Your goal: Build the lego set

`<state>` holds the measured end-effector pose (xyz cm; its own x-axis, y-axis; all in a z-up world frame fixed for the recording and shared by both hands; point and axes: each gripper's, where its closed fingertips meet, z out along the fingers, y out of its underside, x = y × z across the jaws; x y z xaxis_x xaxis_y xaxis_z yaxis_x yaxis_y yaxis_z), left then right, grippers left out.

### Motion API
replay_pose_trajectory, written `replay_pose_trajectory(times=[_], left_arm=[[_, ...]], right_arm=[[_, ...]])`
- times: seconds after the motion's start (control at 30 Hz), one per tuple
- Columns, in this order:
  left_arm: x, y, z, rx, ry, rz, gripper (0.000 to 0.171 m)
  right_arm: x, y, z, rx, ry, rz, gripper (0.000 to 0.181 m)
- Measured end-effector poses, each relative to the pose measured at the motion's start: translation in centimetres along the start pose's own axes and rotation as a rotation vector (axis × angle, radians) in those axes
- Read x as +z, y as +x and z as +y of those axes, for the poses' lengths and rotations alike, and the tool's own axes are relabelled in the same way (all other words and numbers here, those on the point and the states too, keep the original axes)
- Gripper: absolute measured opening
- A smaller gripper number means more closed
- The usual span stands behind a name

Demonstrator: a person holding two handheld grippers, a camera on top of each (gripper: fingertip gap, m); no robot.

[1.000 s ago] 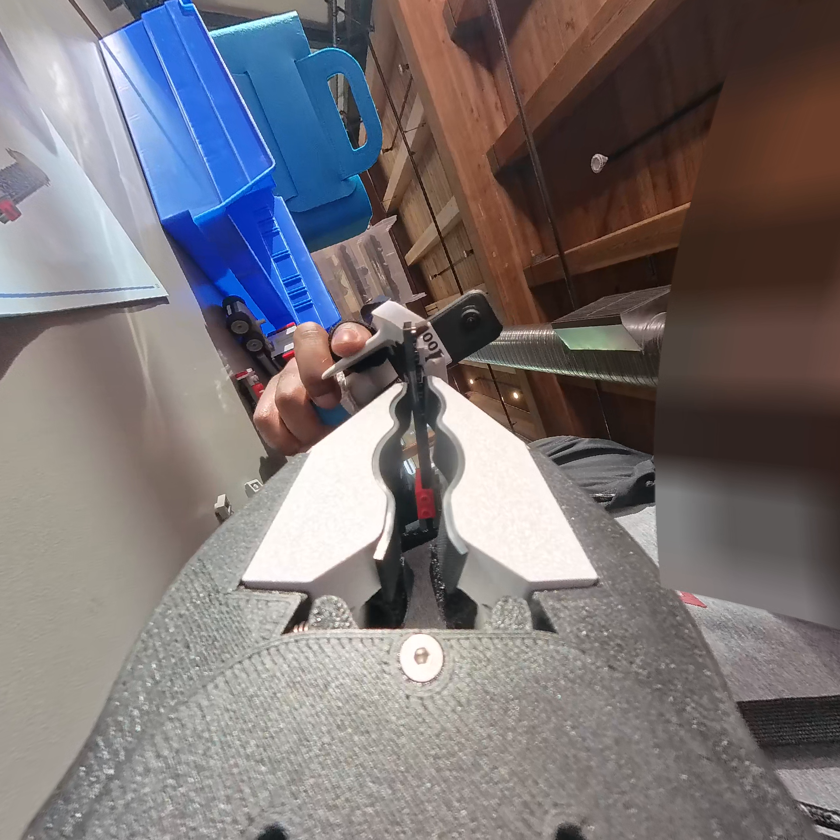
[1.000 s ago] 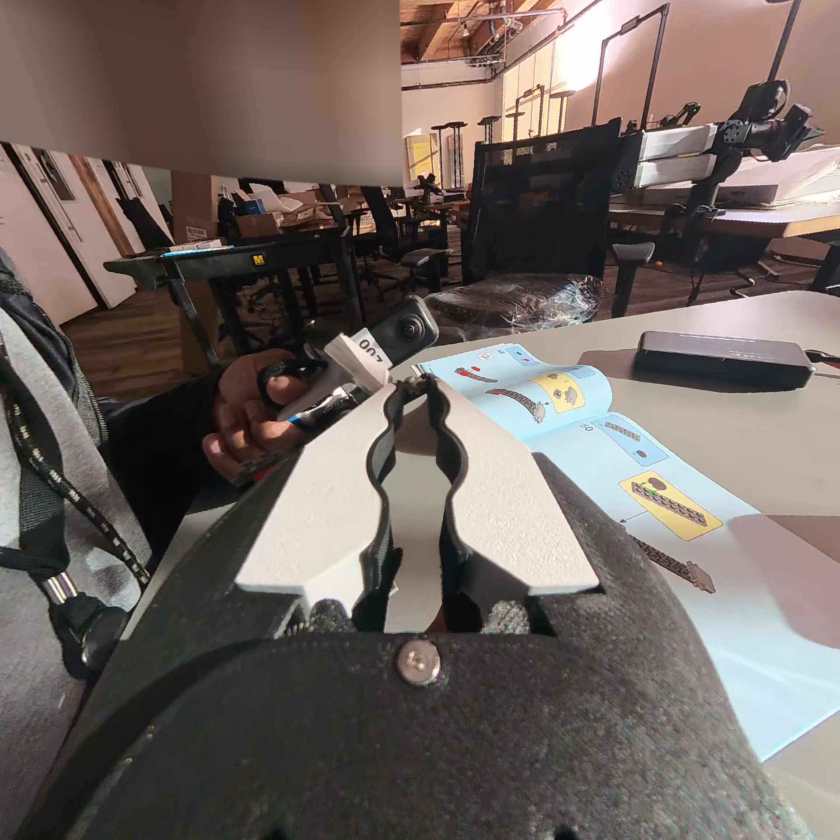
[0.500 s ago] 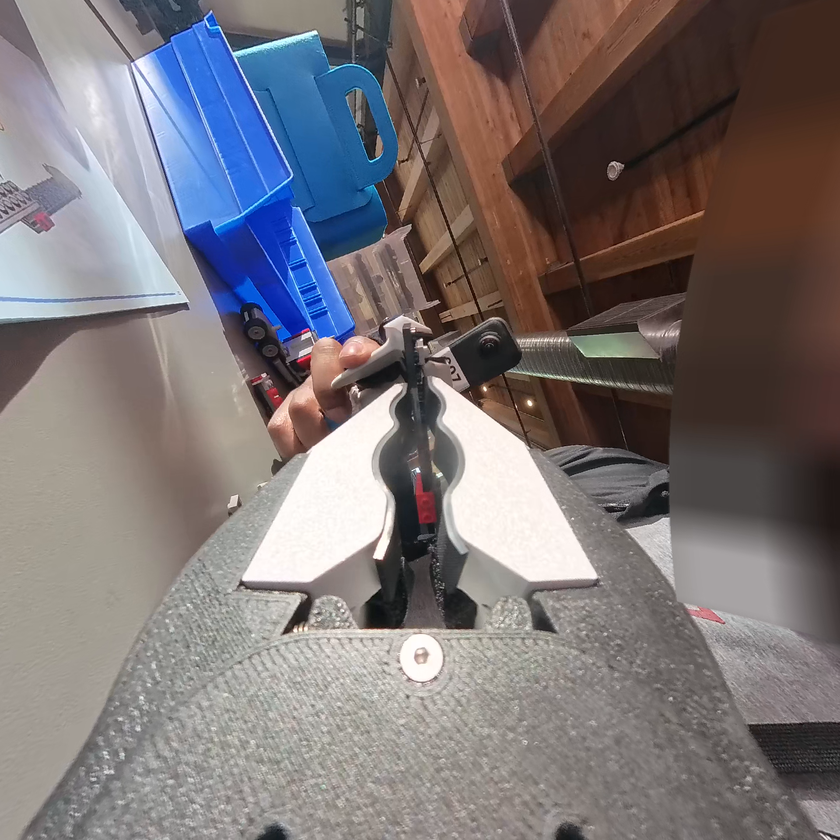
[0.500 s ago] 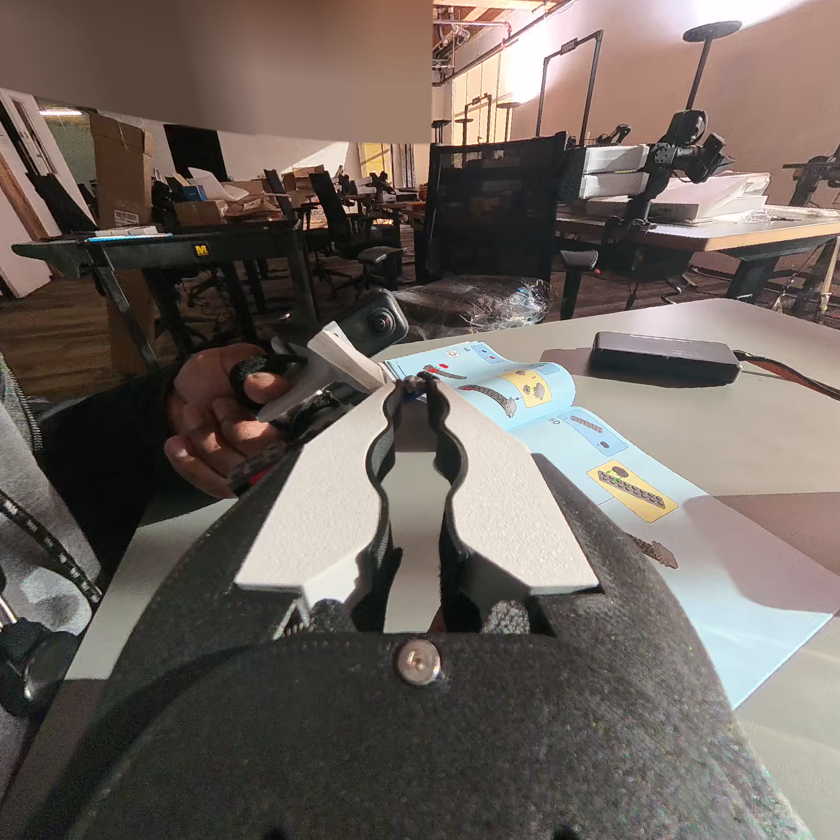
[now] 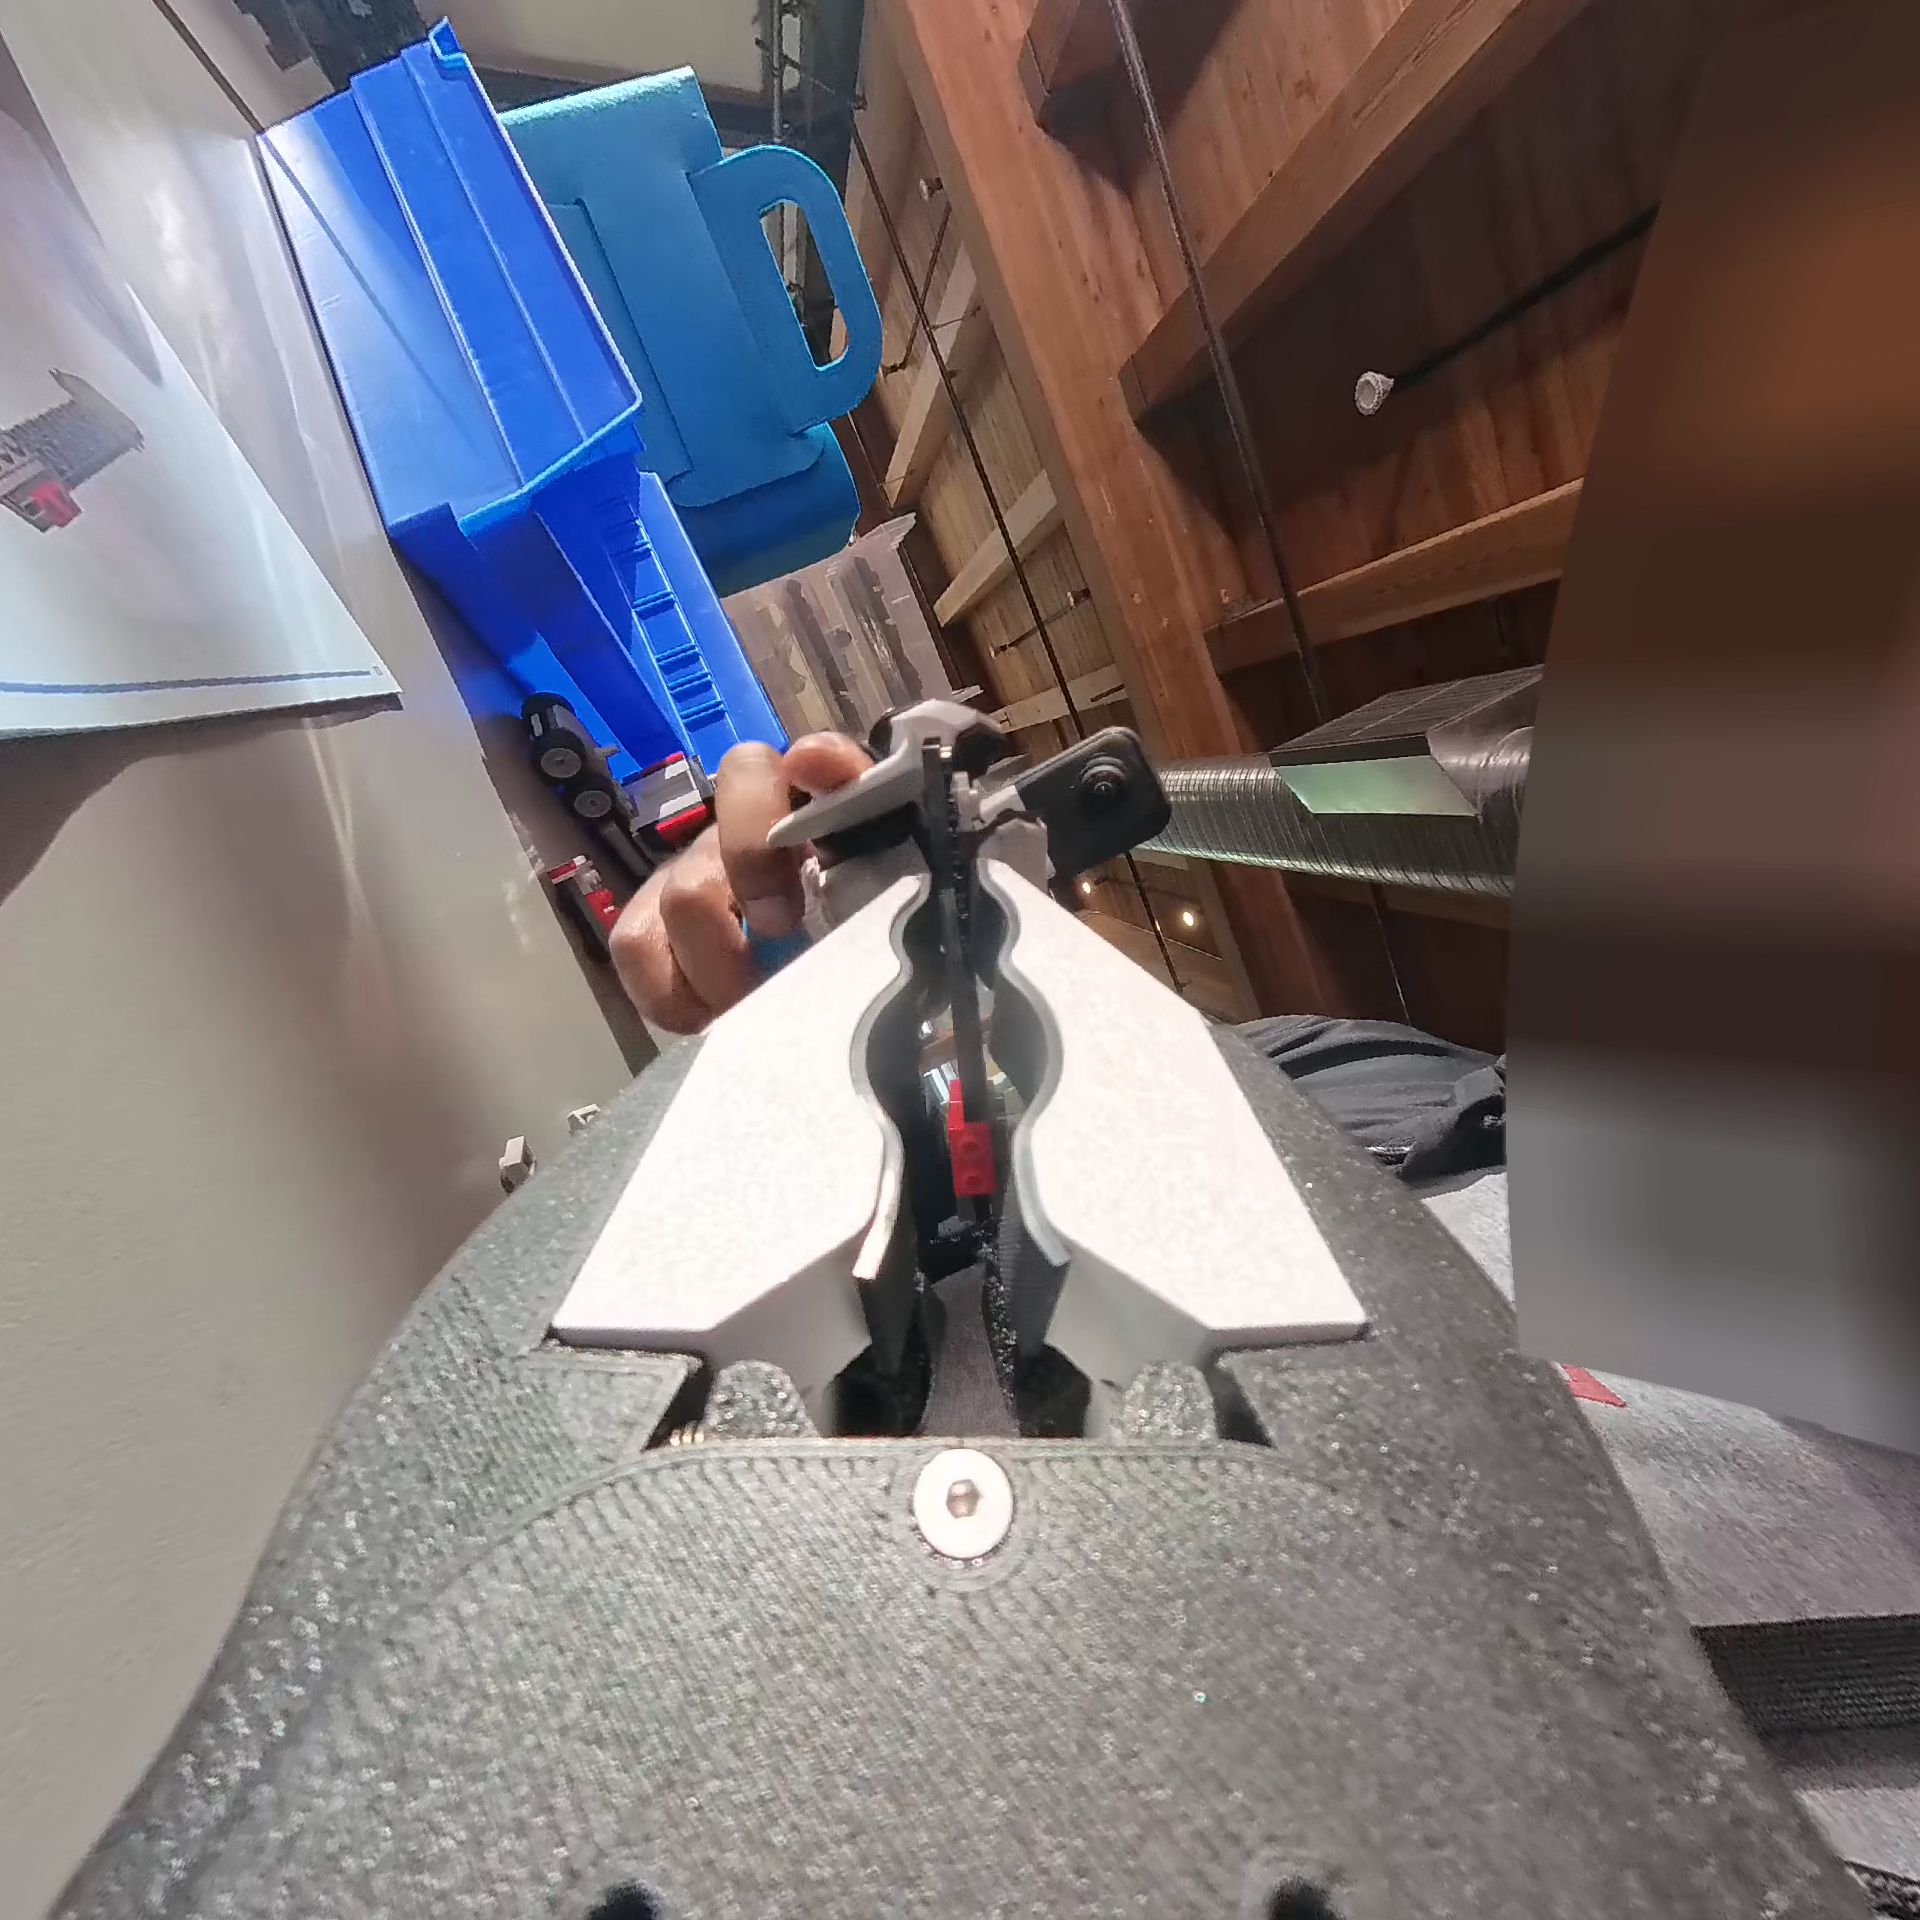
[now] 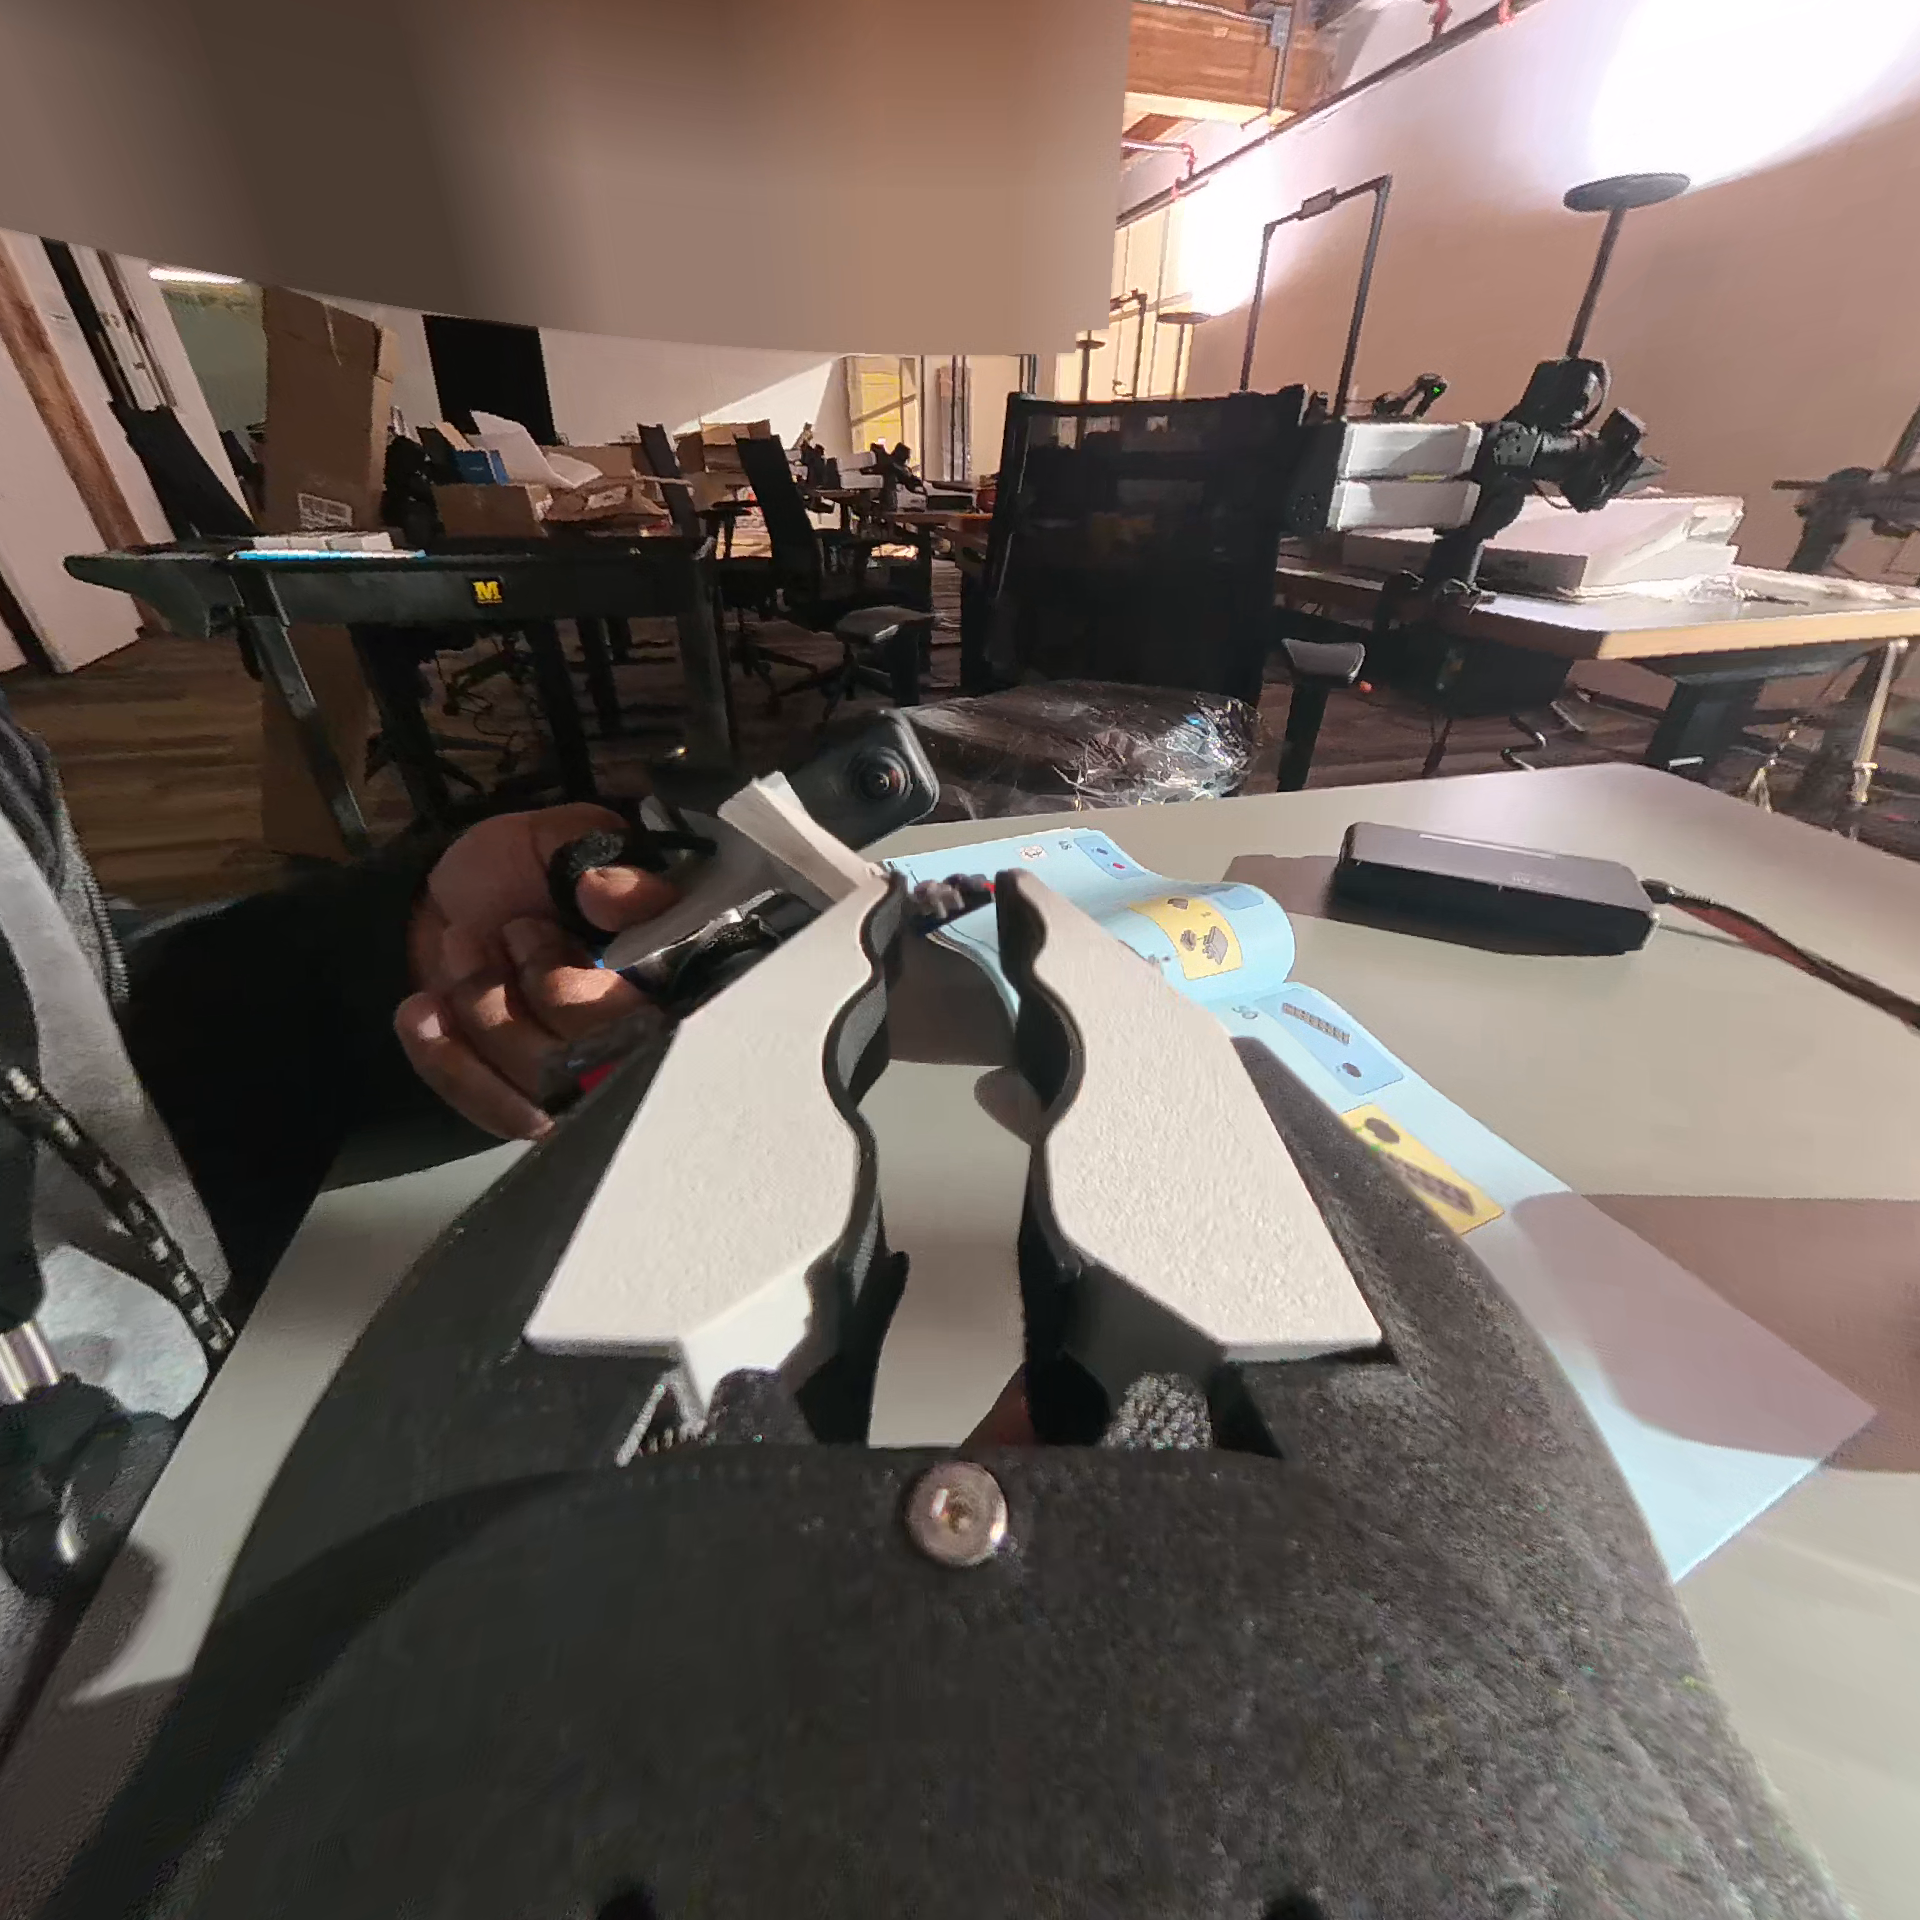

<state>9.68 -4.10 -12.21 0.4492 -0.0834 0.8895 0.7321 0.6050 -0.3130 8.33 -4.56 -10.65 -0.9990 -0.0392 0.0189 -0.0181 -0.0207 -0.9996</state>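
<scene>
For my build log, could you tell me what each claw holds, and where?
Left claw pinches a thin black Lego strip edge-on along its length. Right claw is open, holding nothing.

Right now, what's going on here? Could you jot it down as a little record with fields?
Setting: grey table in a workshop-like office
Left gripper: shut on a thin black lego piece with a red brick attached
Right gripper: jaws slightly apart, tips at the black lego piece's end
Instruction booklet: open, lying flat on the table
Blue bins: at the table's far side
Loose lego parts: beside the bins
Black flat device: on the table, cable attached
</scene>
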Motion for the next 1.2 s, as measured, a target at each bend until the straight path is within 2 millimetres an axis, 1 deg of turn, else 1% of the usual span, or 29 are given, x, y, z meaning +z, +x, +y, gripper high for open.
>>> replay_pose_trajectory(times=[0.17,0.27,0.37,0.73,1.2], left_arm=[[0.1,0.2,0.3,-0.002,-0.022,0.013,0.005],[0.2,0.3,0.6,-0.002,-0.036,0.021,0.005],[0.2,0.4,0.6,-0.006,-0.041,0.028,0.005],[0.3,0.4,0.9,-0.007,-0.06,0.03,0.005],[0.5,0.3,1.2,-0.001,-0.077,0.017,0.005]], right_arm=[[-0.1,-0.3,0.1,-0.1,-0.078,-0.106,0.025],[0.0,-0.7,0.5,-0.132,-0.11,-0.174,0.024],[0.0,-1.0,0.7,-0.154,-0.126,-0.224,0.02],[-0.1,-1.1,0.9,-0.202,-0.14,-0.251,0.011],[-0.3,-1.3,0.9,-0.218,-0.168,-0.277,0.01]])
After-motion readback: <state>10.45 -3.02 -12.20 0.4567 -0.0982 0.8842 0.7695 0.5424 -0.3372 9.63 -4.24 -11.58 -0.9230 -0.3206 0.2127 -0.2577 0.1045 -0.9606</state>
